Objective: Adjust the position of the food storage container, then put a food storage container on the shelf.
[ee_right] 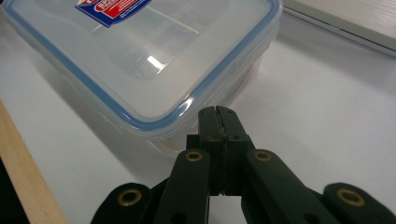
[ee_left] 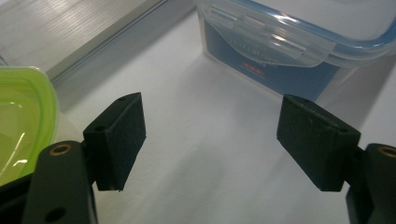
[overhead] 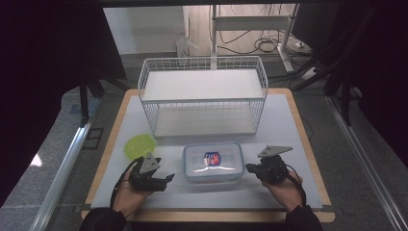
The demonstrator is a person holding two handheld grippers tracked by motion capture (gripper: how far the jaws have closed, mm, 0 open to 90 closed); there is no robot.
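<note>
- While both of my grippers flank the clear rectangular plastic container with the blue-rimmed lid (overhead: 213,161), I judge the step to be the approach, nothing gripped yet.
- Left of the container, my left gripper (overhead: 166,179) has its jaws apart with bare white tabletop (ee_left: 205,154) between them, facing the container's latch flap (ee_left: 275,39).
- Right of the container, my right gripper (ee_right: 217,114) has its jaws pressed together on nothing, tips close to the container's corner; I cannot tell if they touch.
- Next, I think, calls for parting the right jaws and closing in on both short ends.
- Lying flat, lid up, the container runs its long axis from gripper to gripper.
- Beyond the container's left corner lies a round lime-green plastic lid (overhead: 140,145); farther behind stands a white wire rack (overhead: 202,94).
</note>
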